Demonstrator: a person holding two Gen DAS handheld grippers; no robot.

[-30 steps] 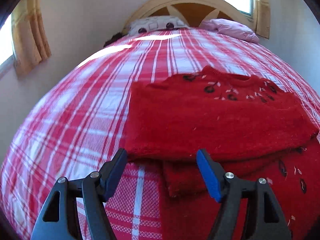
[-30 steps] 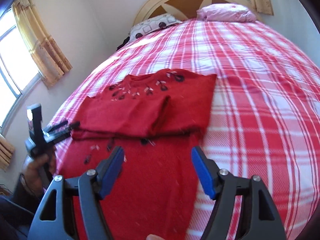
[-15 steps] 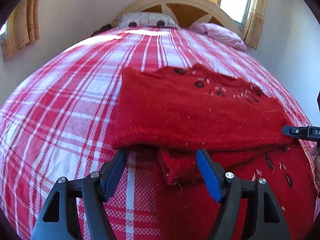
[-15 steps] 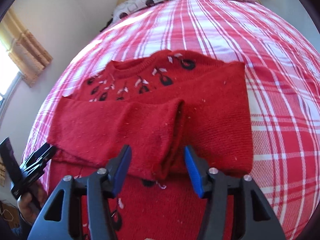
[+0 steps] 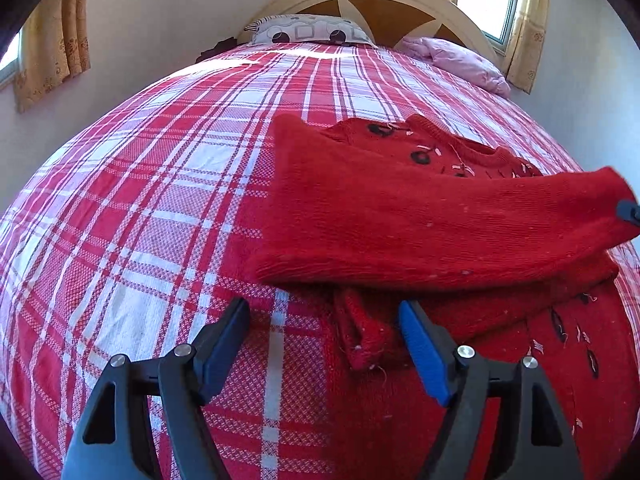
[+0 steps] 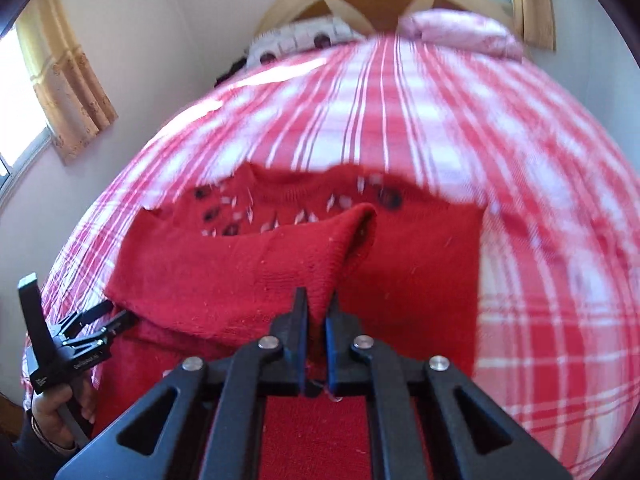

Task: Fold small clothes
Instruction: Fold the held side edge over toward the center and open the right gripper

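Sweater: red knit sweater (image 5: pixel 400 216) lies on the plaid bedspread (image 5: pixel 160 200), a sleeve folded across its chest.
Right gripper (image 6: pixel 316 320): clenched on the sleeve's cuff.
Left gripper (image 5: pixel 324 340): jaws opening, nothing pinched, at the sweater's near-left edge.
Pillows (image 5: pixel 308 32): beyond the sweater, by the headboard.

both wrist views close, facing headboard (image 5: pixel 360 4)

A sweater on a bed

A sweater (image 5: pixel 400 216) is spread on the bed cover (image 5: pixel 160 200), with one sleeve (image 6: pixel 248 272) laid across its front. Two pillows (image 5: pixel 308 32) are placed behind it, by the headboard (image 5: pixel 384 0). Curtains (image 5: pixel 56 32) are hung on both sides.
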